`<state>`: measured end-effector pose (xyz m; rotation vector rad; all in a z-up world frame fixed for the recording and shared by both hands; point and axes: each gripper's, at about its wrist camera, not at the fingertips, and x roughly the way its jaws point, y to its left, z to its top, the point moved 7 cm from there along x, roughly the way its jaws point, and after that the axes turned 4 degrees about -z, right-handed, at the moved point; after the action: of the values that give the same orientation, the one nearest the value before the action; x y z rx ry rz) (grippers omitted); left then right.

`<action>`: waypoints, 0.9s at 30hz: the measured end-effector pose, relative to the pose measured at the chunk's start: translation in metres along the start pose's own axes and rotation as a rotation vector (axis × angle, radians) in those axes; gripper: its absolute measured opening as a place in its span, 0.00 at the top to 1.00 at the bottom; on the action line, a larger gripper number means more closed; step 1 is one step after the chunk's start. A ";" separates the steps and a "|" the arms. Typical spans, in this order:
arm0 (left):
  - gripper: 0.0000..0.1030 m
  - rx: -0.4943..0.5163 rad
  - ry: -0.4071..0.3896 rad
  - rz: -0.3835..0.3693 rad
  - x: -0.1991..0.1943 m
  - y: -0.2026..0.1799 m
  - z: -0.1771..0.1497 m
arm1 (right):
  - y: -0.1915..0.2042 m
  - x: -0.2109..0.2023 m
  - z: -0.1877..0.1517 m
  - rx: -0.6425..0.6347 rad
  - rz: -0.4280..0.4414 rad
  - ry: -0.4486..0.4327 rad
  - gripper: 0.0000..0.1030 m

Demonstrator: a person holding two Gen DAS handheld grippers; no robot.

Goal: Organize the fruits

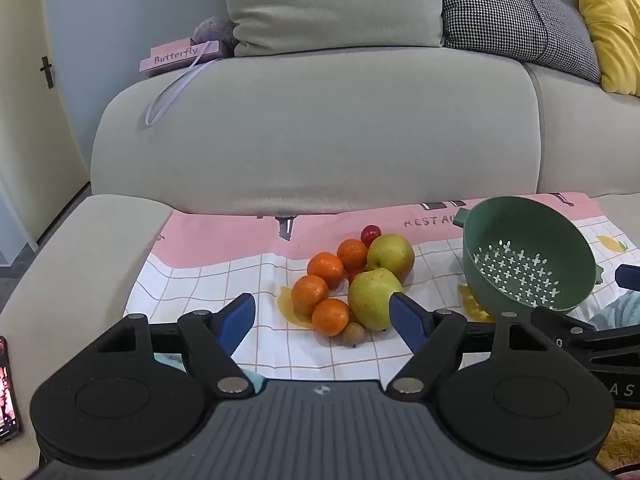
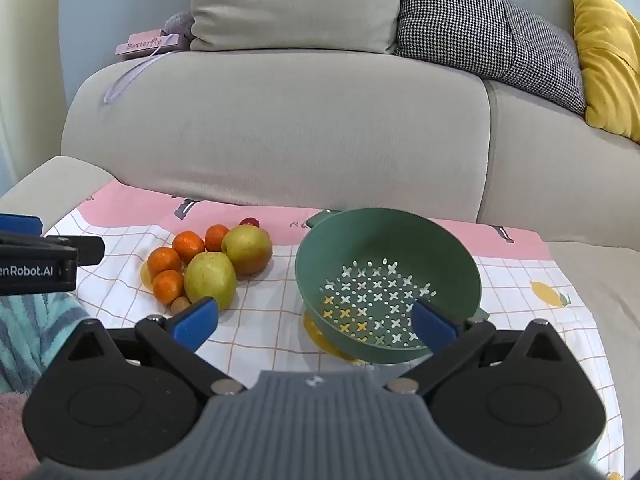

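A pile of fruit lies on a pink checked cloth (image 1: pixel 224 264): several oranges (image 1: pixel 325 268), two yellow-green apples (image 1: pixel 372 298) (image 1: pixel 391 257), a small red fruit (image 1: pixel 370 233) and a brown nut (image 1: pixel 353 334). The pile also shows in the right wrist view (image 2: pixel 210 278). A green colander (image 1: pixel 528 256) (image 2: pixel 386 280) stands empty, tilted toward me, right of the pile. My left gripper (image 1: pixel 325 322) is open and empty, just in front of the pile. My right gripper (image 2: pixel 314 322) is open and empty, in front of the colander.
The cloth covers a beige sofa seat with the backrest (image 1: pixel 312 128) behind. Cushions (image 2: pixel 480 24) and a pink "Butterfly" box (image 1: pixel 180 56) sit on top of it. A phone (image 1: pixel 8 392) lies on the left armrest. A teal sleeve (image 2: pixel 36 328) shows at left.
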<state>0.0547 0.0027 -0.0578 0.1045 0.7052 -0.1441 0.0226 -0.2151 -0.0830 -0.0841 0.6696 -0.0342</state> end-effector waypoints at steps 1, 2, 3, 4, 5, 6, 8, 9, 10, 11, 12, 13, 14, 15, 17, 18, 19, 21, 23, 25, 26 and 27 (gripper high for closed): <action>0.13 0.001 0.002 0.000 0.000 0.000 0.000 | -0.001 0.000 0.000 0.003 0.000 0.001 0.04; 0.13 0.001 0.003 -0.001 0.000 0.000 -0.001 | -0.001 0.000 0.000 0.004 0.000 0.002 0.04; 0.13 0.002 0.006 -0.001 0.001 -0.001 0.000 | -0.001 0.000 -0.001 0.006 0.000 0.003 0.04; 0.13 0.004 0.008 -0.001 0.001 -0.002 -0.001 | -0.001 0.001 -0.001 0.007 -0.001 0.005 0.04; 0.13 0.006 0.009 -0.001 0.001 -0.002 0.000 | -0.002 0.000 0.000 0.009 0.000 0.006 0.04; 0.13 0.009 0.011 -0.002 0.002 -0.002 0.000 | -0.002 0.001 0.000 0.010 0.000 0.007 0.04; 0.13 0.011 0.013 -0.004 0.001 -0.003 0.000 | -0.002 0.000 0.000 0.012 -0.001 0.009 0.04; 0.13 0.012 0.015 -0.005 0.002 -0.003 0.001 | -0.002 0.000 -0.001 0.013 -0.001 0.010 0.04; 0.13 0.013 0.016 -0.005 0.002 -0.004 0.000 | -0.002 0.000 0.000 0.014 -0.001 0.012 0.04; 0.13 0.014 0.017 -0.005 0.002 -0.004 0.000 | -0.001 0.000 -0.001 0.015 -0.001 0.013 0.04; 0.13 0.014 0.018 -0.005 0.002 -0.004 0.000 | -0.002 0.000 -0.001 0.016 -0.002 0.014 0.04; 0.13 0.014 0.019 -0.006 0.002 -0.004 0.000 | -0.002 0.000 -0.001 0.017 -0.002 0.015 0.04; 0.13 0.013 0.020 -0.006 0.002 -0.004 0.000 | -0.001 0.000 -0.001 0.018 -0.002 0.016 0.04; 0.13 0.013 0.020 -0.005 0.002 -0.004 0.000 | -0.001 0.001 -0.001 0.018 -0.002 0.017 0.04; 0.13 0.013 0.020 -0.006 0.002 -0.004 -0.001 | -0.001 0.001 -0.001 0.020 -0.004 0.020 0.04; 0.13 0.013 0.020 -0.005 0.002 -0.004 -0.001 | -0.001 0.001 -0.001 0.021 -0.004 0.021 0.04; 0.13 0.013 0.020 -0.005 0.003 -0.004 -0.001 | -0.002 0.001 -0.001 0.022 -0.005 0.023 0.04; 0.13 0.013 0.020 -0.005 0.003 -0.004 -0.001 | -0.002 0.001 -0.002 0.024 -0.006 0.025 0.04; 0.13 0.013 0.020 -0.005 0.003 -0.005 -0.001 | -0.002 0.002 -0.002 0.025 -0.008 0.027 0.04; 0.13 0.013 0.020 -0.005 0.003 -0.005 -0.001 | -0.002 0.002 -0.002 0.026 -0.010 0.028 0.04; 0.13 0.012 0.020 -0.005 0.003 -0.005 -0.001 | -0.002 0.002 -0.002 0.027 -0.010 0.029 0.04; 0.13 0.013 0.020 -0.005 0.003 -0.005 -0.001 | -0.002 0.002 -0.002 0.027 -0.010 0.029 0.04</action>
<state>0.0554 -0.0021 -0.0602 0.1169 0.7246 -0.1526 0.0228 -0.2178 -0.0859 -0.0614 0.6974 -0.0535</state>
